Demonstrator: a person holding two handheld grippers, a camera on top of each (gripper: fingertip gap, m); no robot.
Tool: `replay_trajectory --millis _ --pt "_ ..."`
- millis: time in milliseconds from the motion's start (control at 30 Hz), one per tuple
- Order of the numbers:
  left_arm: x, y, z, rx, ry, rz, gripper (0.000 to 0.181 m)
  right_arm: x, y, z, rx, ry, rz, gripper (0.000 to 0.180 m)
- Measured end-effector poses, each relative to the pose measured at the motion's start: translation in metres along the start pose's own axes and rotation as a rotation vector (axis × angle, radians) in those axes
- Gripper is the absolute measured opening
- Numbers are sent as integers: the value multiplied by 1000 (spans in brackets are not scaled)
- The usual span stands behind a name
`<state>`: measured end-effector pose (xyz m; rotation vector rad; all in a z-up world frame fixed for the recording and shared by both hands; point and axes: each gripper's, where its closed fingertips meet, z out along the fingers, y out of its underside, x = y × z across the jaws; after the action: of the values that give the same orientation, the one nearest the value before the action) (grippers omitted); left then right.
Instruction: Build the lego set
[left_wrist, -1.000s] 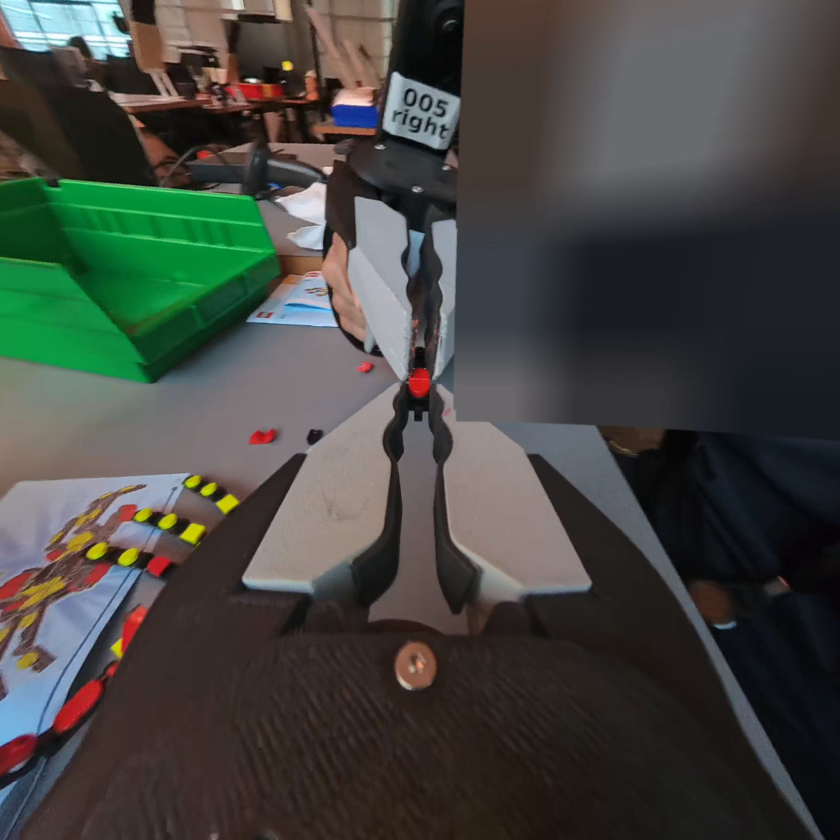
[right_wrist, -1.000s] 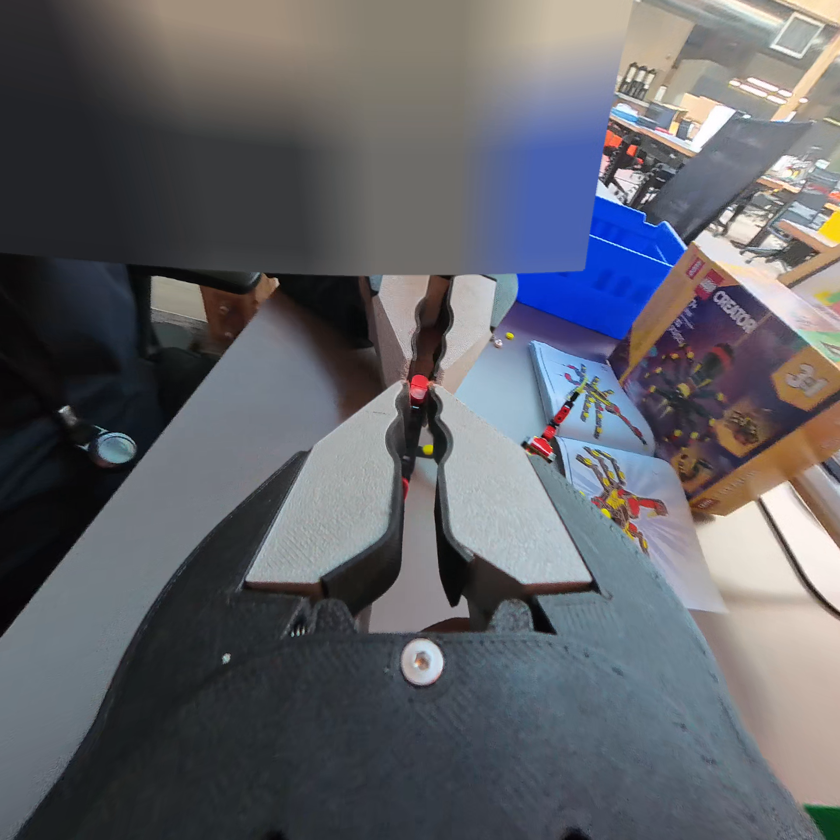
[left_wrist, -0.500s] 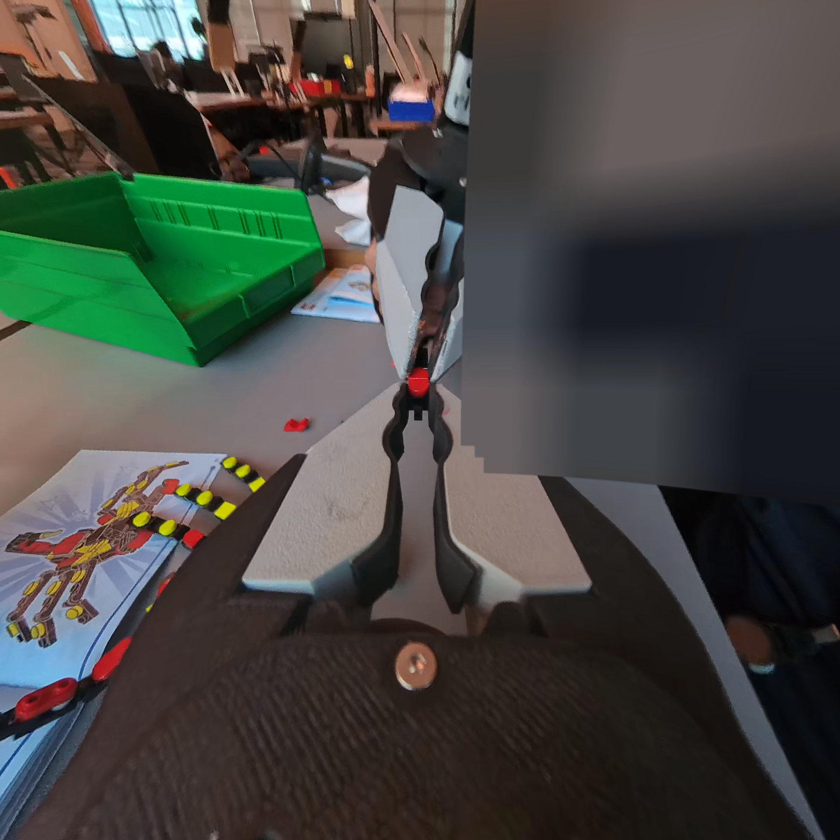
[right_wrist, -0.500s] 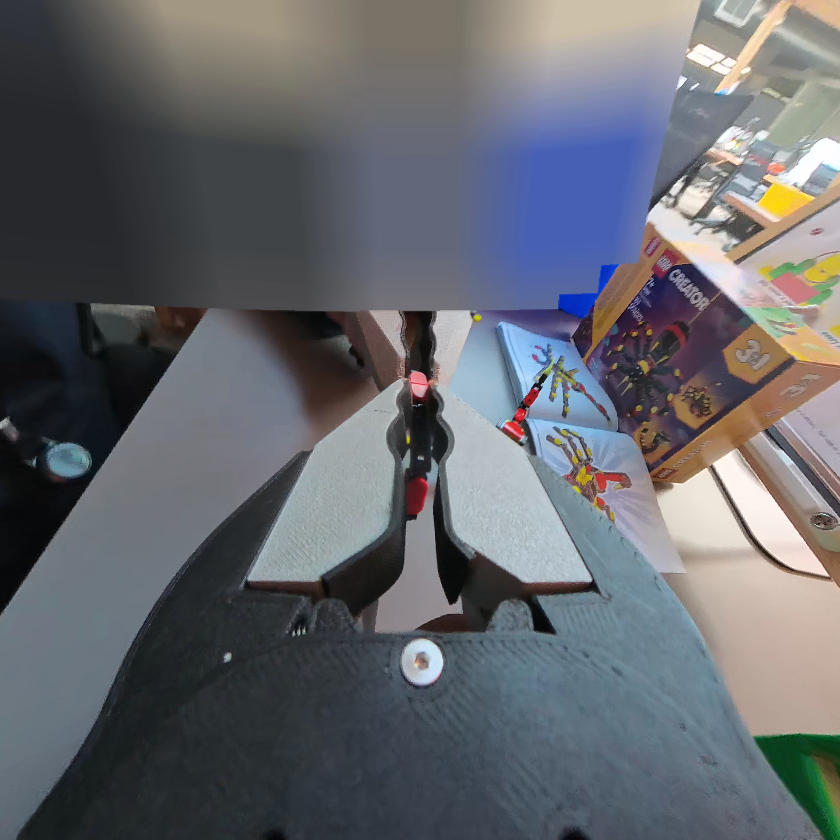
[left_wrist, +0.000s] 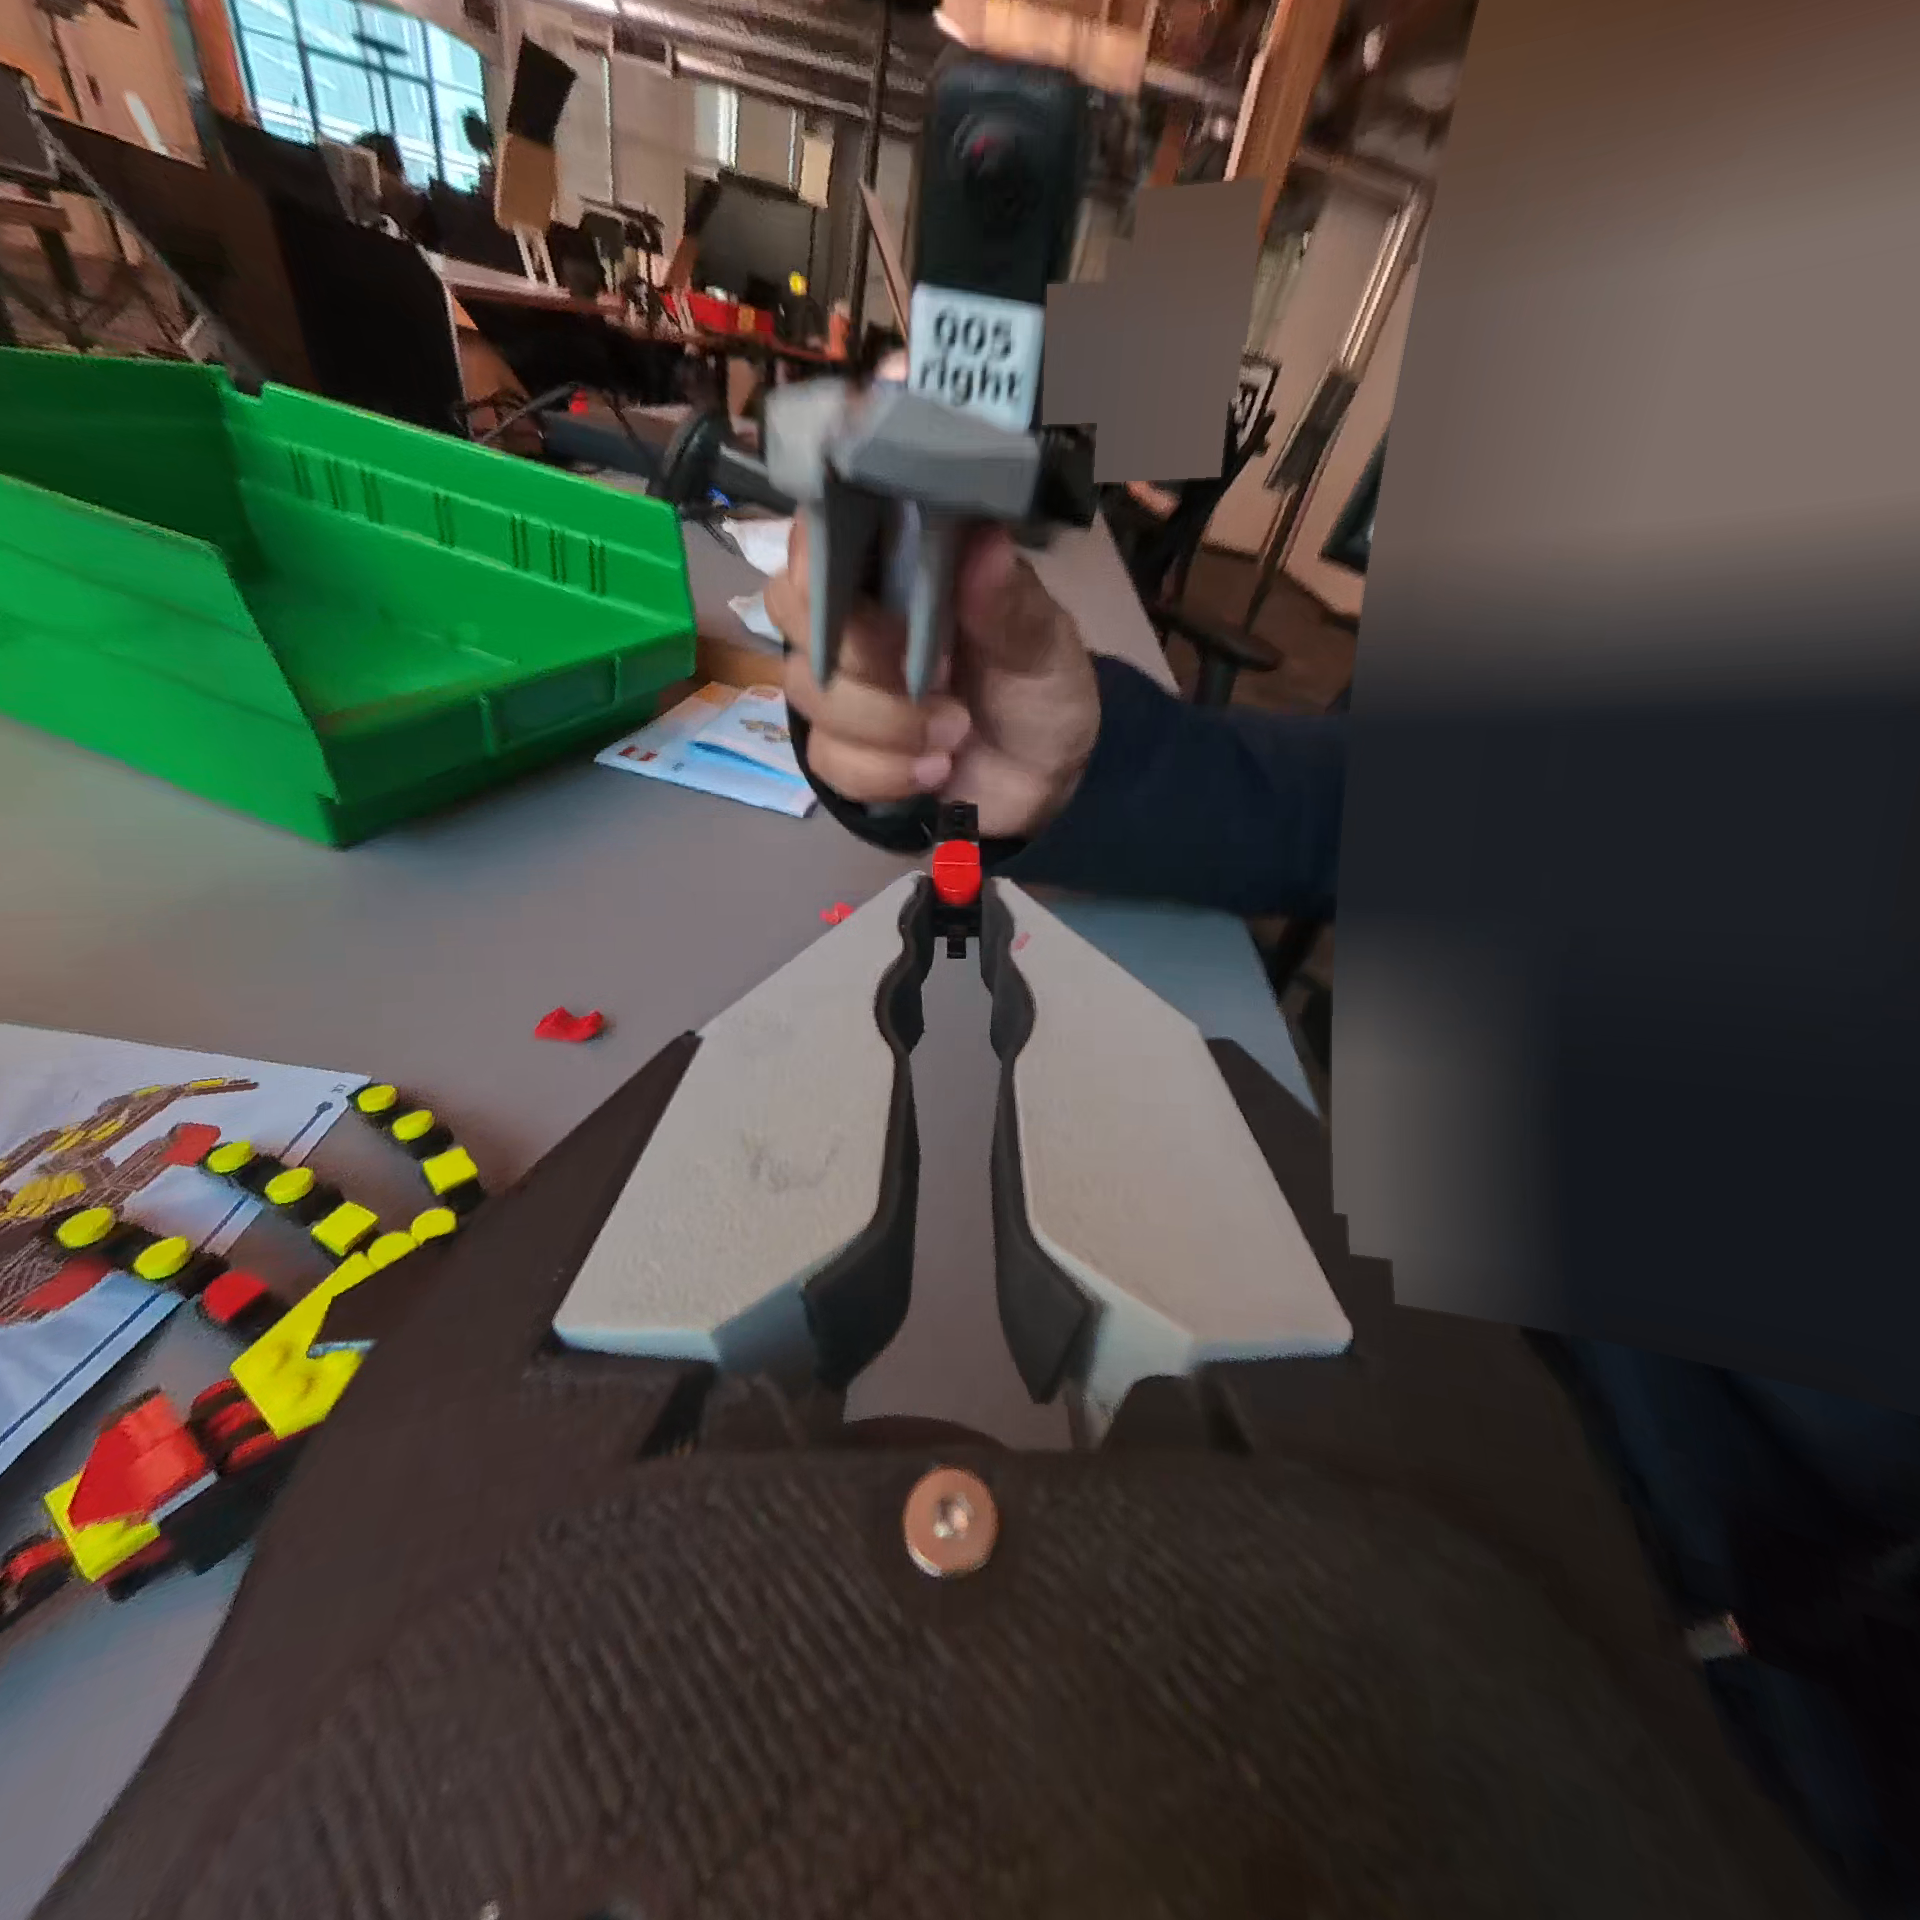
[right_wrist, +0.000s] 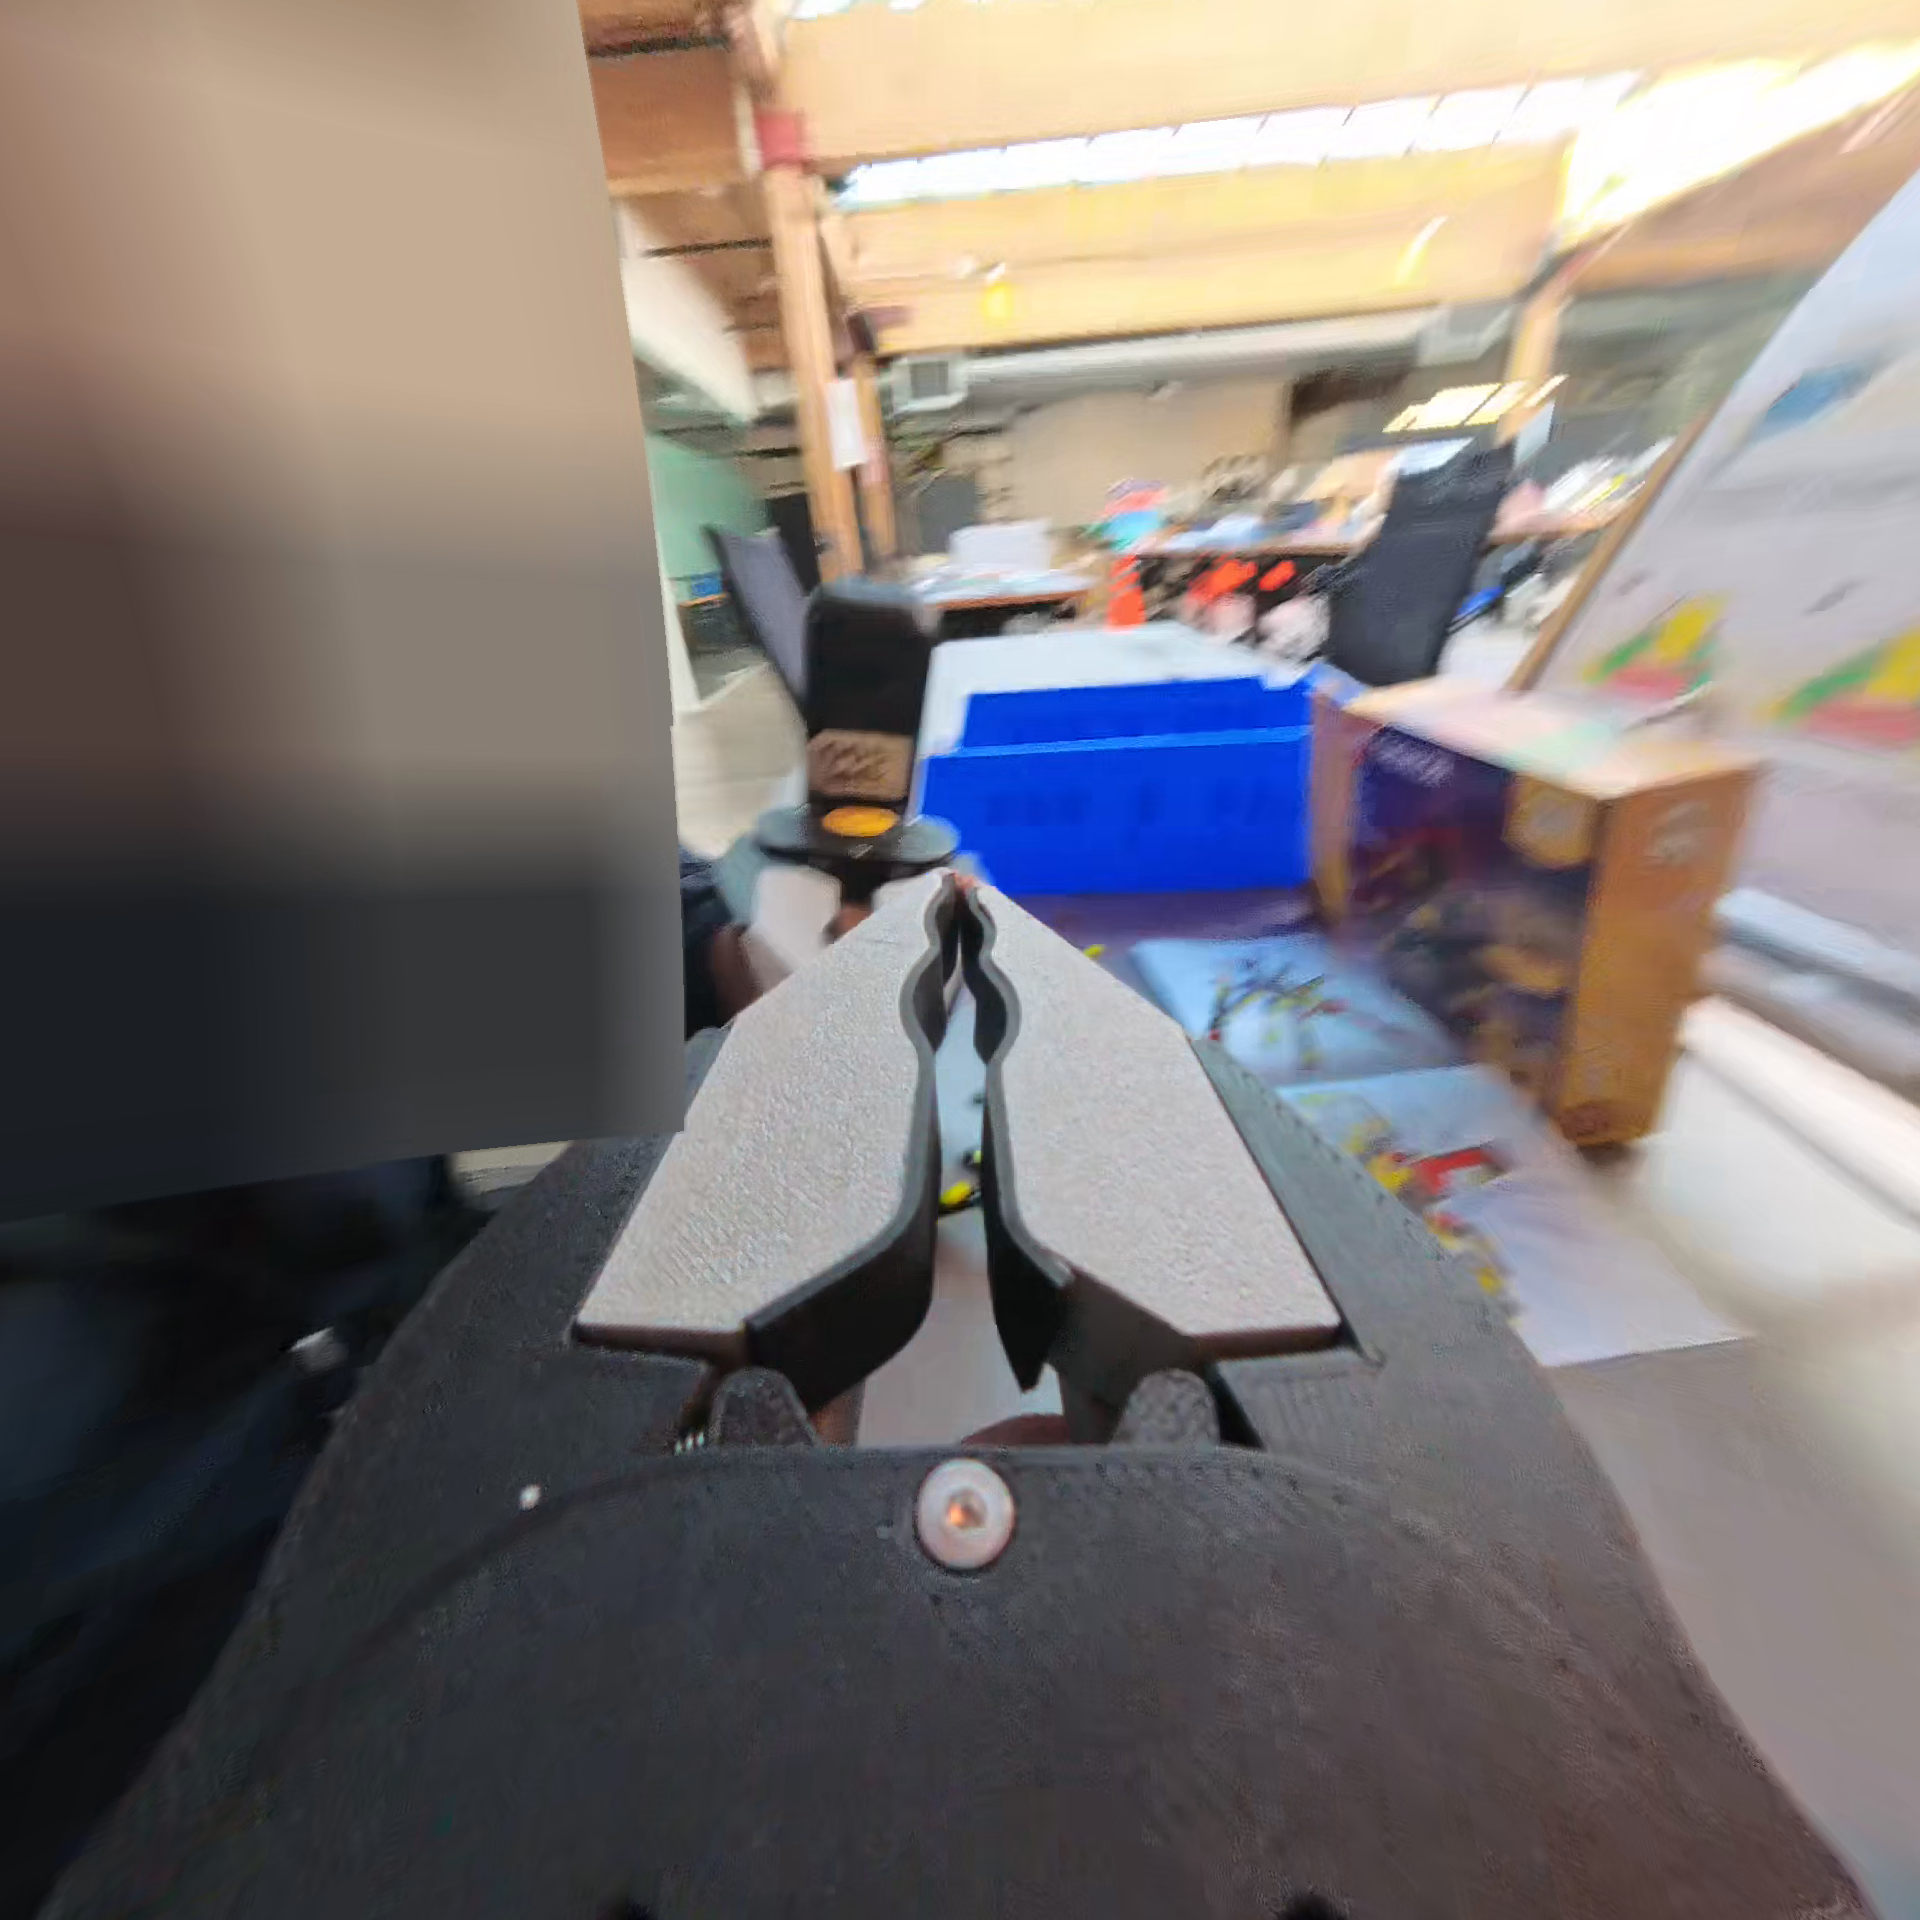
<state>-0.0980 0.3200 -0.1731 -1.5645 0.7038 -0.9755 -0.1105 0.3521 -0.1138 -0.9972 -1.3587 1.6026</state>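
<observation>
My left gripper is shut on a small red-and-black lego piece that sticks out past its tips, held above the grey table. My right gripper, held by a hand, is raised and set back from it, blurred. In the right wrist view my right gripper has its tips together; a thin dark lego leg with yellow bits shows in the gap between the jaws. A partly built black, yellow and red model lies on an open instruction booklet.
A green bin stands at the left, with a leaflet and a loose red piece on the table. A blue bin, a lego box and open booklets lie ahead of the right gripper. The table edge runs at the right.
The two grippers met tip to tip at the red piece. Now the right gripper has pulled back and lifted away; the left gripper keeps the red-and-black piece.
</observation>
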Motion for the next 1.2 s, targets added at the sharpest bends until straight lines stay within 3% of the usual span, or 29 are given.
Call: replay_trajectory --millis 33,167,267,667,867,1200 --pt "-2 -5 -1 19 4 -38 5 -4 9 1 -44 -63 57 0" --pt "-18 8 -7 -17 -23 -147 4 -2 52 9 -304 -59 15 13" --pt "-23 8 -7 -11 -2 -260 4 -8 63 13 -354 -78 -12 1" --pt "-26 28 -4 -119 -12 -337 4 -7 88 12 -560 0 -288 2" --pt "-25 38 -2 -204 -58 -259 5 -8 96 10 -625 -1 -346 9" --pt "-29 37 -4 -194 -78 -267 4 -8 92 13 -607 30 -426 0"
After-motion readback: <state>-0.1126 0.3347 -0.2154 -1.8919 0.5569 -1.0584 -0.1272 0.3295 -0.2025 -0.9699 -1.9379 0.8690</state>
